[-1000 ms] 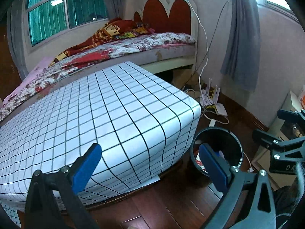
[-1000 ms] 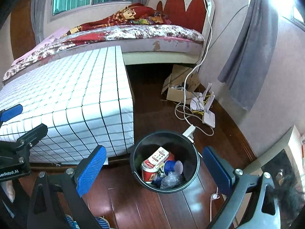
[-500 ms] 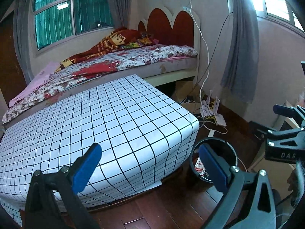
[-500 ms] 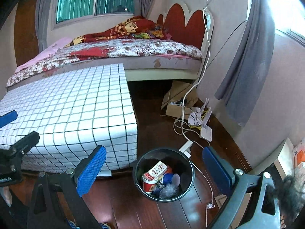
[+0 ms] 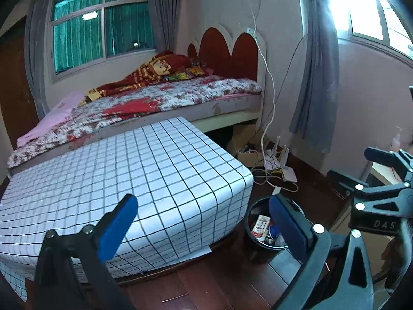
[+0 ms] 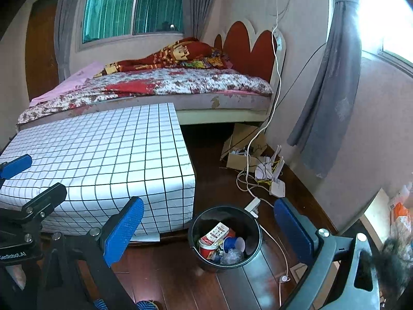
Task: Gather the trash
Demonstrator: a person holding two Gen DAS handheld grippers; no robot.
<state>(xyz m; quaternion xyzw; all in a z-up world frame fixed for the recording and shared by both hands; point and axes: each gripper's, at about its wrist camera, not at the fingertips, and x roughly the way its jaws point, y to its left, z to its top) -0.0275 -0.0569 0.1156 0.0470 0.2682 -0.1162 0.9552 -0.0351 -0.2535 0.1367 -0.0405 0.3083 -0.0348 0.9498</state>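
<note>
A black round trash bin (image 6: 254,235) stands on the dark wood floor by the corner of the checked table. It holds a red and white carton (image 6: 214,235), a blue cup (image 6: 233,244) and crumpled clear plastic. The bin also shows in the left wrist view (image 5: 254,252), partly behind a finger. My right gripper (image 6: 206,226) is open and empty, high above the bin. My left gripper (image 5: 204,224) is open and empty, over the table's near corner. The right gripper also shows at the right edge of the left wrist view (image 5: 361,168).
A low table with a white checked cloth (image 5: 116,180) fills the left. Behind it is a bed (image 6: 167,85) with a red headboard. Cardboard box (image 6: 240,152), routers (image 6: 276,178) and white cables (image 6: 247,180) lie on the floor by the curtained wall.
Both grippers have risen and pulled back from the bin, so the bin looks smaller and lower in both views. Both stay open and empty.
</note>
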